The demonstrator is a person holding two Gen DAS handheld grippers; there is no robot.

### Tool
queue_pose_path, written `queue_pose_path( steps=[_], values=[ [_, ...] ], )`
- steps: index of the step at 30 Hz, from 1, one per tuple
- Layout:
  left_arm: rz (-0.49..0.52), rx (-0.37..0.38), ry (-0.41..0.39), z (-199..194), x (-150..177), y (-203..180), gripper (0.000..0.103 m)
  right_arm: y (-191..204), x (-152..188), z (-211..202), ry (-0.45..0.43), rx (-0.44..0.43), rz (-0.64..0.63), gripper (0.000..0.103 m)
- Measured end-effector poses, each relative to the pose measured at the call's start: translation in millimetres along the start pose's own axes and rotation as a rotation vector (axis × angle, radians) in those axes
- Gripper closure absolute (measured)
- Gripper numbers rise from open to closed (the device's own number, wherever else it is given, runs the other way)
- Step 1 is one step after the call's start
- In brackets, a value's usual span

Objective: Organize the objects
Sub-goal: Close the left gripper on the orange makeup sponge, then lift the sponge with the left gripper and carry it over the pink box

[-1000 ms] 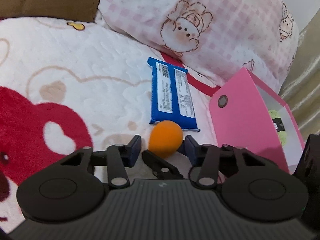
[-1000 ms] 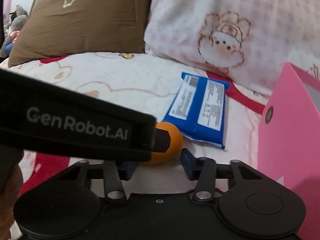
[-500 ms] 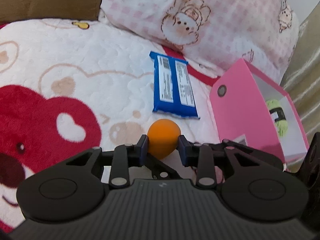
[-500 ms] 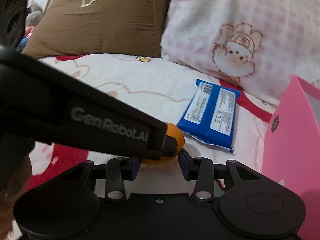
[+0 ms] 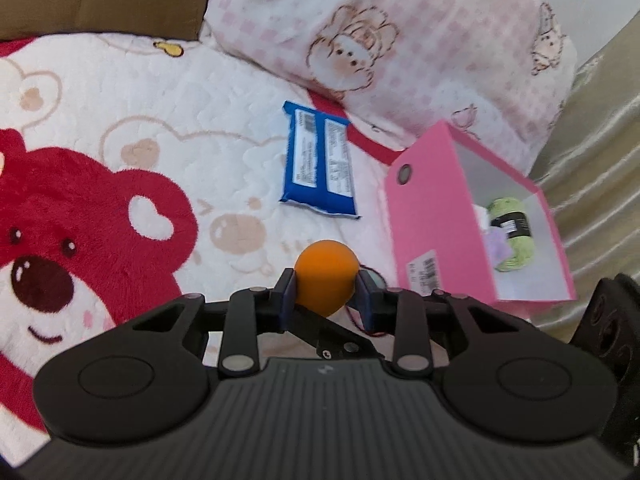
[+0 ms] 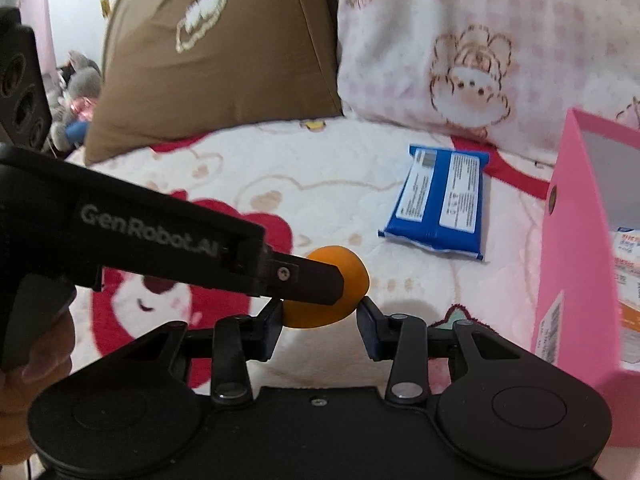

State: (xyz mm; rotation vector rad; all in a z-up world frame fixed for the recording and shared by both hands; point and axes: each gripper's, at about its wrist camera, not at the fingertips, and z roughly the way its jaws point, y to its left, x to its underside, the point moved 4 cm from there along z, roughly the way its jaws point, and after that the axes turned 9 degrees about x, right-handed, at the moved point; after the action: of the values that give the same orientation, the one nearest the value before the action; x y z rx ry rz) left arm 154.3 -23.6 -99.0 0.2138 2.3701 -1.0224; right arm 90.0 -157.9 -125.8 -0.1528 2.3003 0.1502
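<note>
An orange ball (image 5: 326,268) hangs a little above the bear blanket, with my left gripper (image 5: 326,285) shut on it, its blue pads pressing both sides. From the right wrist view the same ball (image 6: 348,272) shows just beyond my right gripper (image 6: 321,312), with a left finger (image 6: 304,278) crossing in front of it. The right jaws stand apart, nothing pressed between them. A pink box (image 5: 432,220) stands open to the right, a green yarn ball (image 5: 514,236) inside.
A blue snack packet (image 5: 318,164) lies flat on the blanket (image 5: 120,92) beyond the ball. A pink checked pillow (image 5: 400,40) and a brown pillow (image 6: 220,60) close off the back. A person's hand (image 6: 36,352) grips the left tool. Gold fabric (image 5: 592,140) lies right of the box.
The left jaws closed on the orange ball and lifted it off the blanket. Both grippers rose and drew back, so more of the blanket and the box's inside shows.
</note>
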Motion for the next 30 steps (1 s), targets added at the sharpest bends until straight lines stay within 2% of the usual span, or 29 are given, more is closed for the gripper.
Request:
queue_pose_path(
  steps=[5, 15, 30],
  values=[
    [0.024, -0.022, 0.003, -17, 3, -18, 0.073, 7, -6, -24, -0.033, -0.006, -0.027, 0.057],
    [0.064, -0.022, -0.011, -38, 21, -44, 0.073, 13, -7, -62, 0.005, -0.007, -0.092, 0.057],
    [0.13, -0.092, 0.043, -64, 28, -78, 0.073, 22, -8, -98, -0.02, -0.075, -0.151, 0.057]
  ],
)
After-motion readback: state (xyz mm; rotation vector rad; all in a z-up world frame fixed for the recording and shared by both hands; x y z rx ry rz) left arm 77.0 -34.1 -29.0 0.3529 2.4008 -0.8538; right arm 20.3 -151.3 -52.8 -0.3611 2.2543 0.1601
